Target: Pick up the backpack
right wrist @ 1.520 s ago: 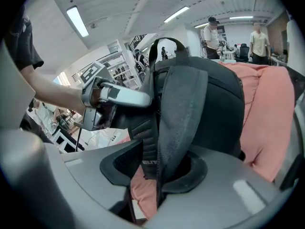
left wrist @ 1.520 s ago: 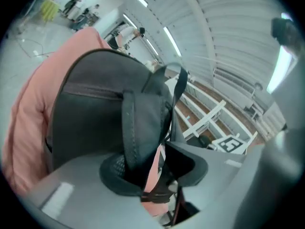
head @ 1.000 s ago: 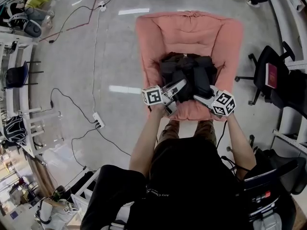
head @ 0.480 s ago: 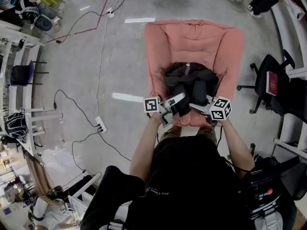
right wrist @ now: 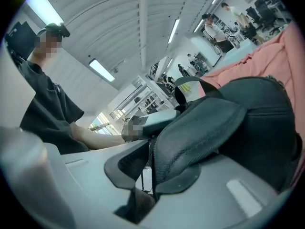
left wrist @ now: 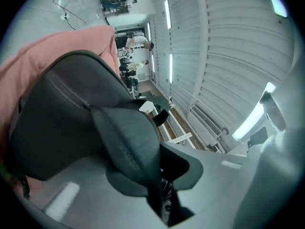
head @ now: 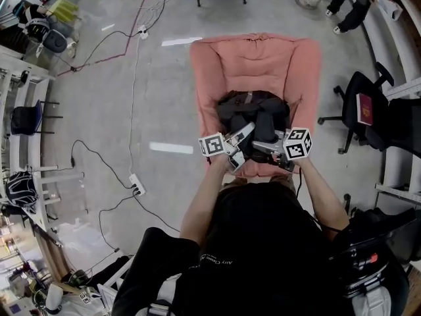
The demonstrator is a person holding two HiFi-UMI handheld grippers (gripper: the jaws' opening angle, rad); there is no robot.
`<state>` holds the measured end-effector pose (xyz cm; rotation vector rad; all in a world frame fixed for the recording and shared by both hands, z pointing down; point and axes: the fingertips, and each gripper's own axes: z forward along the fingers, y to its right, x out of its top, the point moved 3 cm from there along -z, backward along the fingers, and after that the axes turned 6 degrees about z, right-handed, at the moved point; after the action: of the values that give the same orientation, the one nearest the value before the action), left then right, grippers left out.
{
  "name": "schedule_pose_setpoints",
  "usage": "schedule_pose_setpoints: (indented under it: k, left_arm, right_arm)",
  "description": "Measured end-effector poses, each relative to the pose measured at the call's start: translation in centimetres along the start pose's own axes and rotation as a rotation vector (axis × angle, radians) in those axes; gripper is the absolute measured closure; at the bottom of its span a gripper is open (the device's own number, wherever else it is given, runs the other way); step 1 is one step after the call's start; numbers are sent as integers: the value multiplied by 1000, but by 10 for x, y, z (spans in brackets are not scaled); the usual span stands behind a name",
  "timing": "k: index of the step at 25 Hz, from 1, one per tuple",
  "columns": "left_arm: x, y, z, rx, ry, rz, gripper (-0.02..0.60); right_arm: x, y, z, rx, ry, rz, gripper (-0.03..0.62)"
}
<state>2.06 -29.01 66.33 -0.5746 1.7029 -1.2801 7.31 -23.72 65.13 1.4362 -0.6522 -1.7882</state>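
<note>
A black backpack (head: pixel 253 114) lies on the seat of a pink armchair (head: pixel 210 64). Both grippers are at its near side, side by side. My left gripper (head: pixel 245 131) has a padded shoulder strap (left wrist: pixel 126 142) running down between its jaws; they have just been opening a little but still pinch the strap. My right gripper (head: pixel 264 142) has just been closing, and the other padded strap (right wrist: pixel 200 128) is now caught between its jaws. The backpack's body (right wrist: pixel 262 123) fills the space behind that strap, with the armchair's pink cushion beyond it.
A black office chair (head: pixel 358 104) with a red book on it stands right of the armchair. A power strip (head: pixel 136 184) and cables lie on the floor to the left, beside shelving (head: pixel 26 104). A person (head: pixel 348 5) stands at the far right.
The right gripper has come in toward the left one at the backpack's front and now has a strap. The left gripper has hardly moved. The backpack still lies on the seat.
</note>
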Motion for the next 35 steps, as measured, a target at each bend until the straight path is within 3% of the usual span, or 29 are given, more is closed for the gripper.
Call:
schedule_pose_setpoints:
  k: [4, 8, 12, 18, 21, 23, 26, 28, 30, 31, 33, 35]
  left_arm:
    - [15, -2, -11, -24, 85, -60, 520]
    - [43, 8, -18, -102, 220, -125, 541]
    - [28, 20, -5, -142, 181, -141, 561]
    - [28, 18, -14, -143, 187, -114, 561]
    - [33, 16, -15, -156, 212, -134, 560]
    - [39, 14, -21, -159, 247, -145, 558]
    - [43, 18, -24, -180, 297, -157, 558]
    - [39, 22, -18, -202, 304, -156, 558]
    - [33, 21, -14, -209, 283, -140, 558]
    - [30, 19, -15, -205, 268, -136, 558]
    - [24, 16, -18, -192, 244, -143, 558]
    - [23, 13, -21, -175, 239, -159, 558]
  right_arm:
    - [-3, 2, 4, -14, 29, 23, 499]
    - [23, -5, 1, 97, 156, 106, 508]
    - [50, 0, -17, 95, 325, 161, 502]
    - [60, 27, -14, 55, 397, 294, 391]
    - [68, 25, -17, 81, 425, 293, 410]
    - [71, 18, -18, 150, 450, 316, 511]
    - [77, 8, -23, 247, 496, 371, 477]
    - [75, 13, -33, 216, 536, 416, 464]
    - [68, 31, -41, 103, 561, 479, 468]
    - [64, 39, -41, 44, 553, 483, 390]
    - [61, 46, -39, -21, 516, 432, 393]
    - [66, 44, -35, -20, 493, 378, 399]
